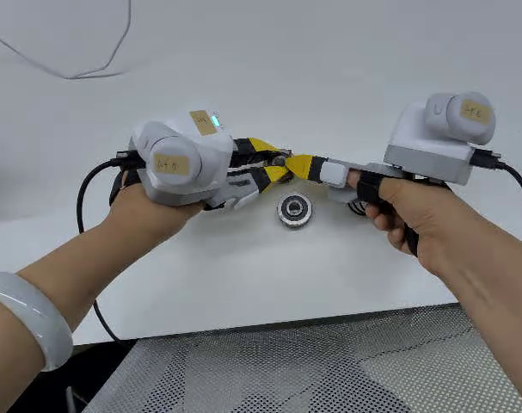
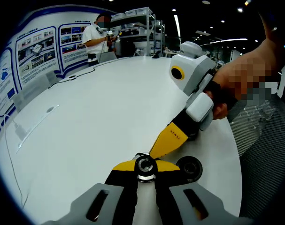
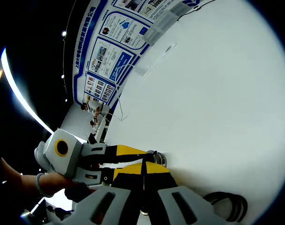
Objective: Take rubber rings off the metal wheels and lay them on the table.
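My left gripper (image 1: pixel 273 165) is shut on a small metal wheel (image 2: pixel 145 165), held above the white table (image 1: pixel 243 77). The yellow tips of my right gripper (image 1: pixel 297 166) come in from the right and press against that wheel's rim. Its jaws are shut, and I cannot tell whether they pinch a rubber ring. In the right gripper view the held wheel (image 3: pixel 159 158) sits just past my right gripper (image 3: pixel 144 165). A second wheel (image 1: pixel 294 209) with a black rubber ring lies flat on the table below the tips. Loose black rubber rings (image 3: pixel 227 204) lie beside the right hand.
A thin cable (image 1: pixel 80 67) curls over the far left of the table. The table's front edge (image 1: pixel 269 323) runs close to the person, with a mesh chair seat (image 1: pixel 329 370) below it. A person (image 2: pixel 96 38) stands far off by display boards.
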Available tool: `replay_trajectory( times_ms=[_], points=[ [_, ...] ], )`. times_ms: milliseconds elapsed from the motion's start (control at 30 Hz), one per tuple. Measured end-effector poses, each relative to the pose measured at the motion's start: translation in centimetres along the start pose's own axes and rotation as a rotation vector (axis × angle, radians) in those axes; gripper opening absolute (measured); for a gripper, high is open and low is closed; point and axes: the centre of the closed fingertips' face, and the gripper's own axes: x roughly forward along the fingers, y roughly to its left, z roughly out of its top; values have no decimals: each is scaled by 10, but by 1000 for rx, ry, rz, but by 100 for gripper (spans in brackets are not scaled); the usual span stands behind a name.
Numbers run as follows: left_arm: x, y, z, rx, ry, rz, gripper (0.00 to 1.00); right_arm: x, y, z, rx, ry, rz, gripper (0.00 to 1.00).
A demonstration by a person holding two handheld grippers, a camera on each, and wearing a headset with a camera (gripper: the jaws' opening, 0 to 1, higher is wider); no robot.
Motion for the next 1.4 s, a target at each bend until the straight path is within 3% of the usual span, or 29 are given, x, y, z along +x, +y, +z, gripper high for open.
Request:
replay_trajectory(
  times_ms=[567,1033,1400],
  points=[
    [-1,-2,0,12,4,-9,13,-7,14,-4,-25,24,81,0],
    [-7,0,-3,-32,-4,-18,14,-8,4,-3,-9,-3,40,1],
    [-21,2,6,-39,-46,-4,19,-7,7,-2,5,-15,45,1]
  ],
)
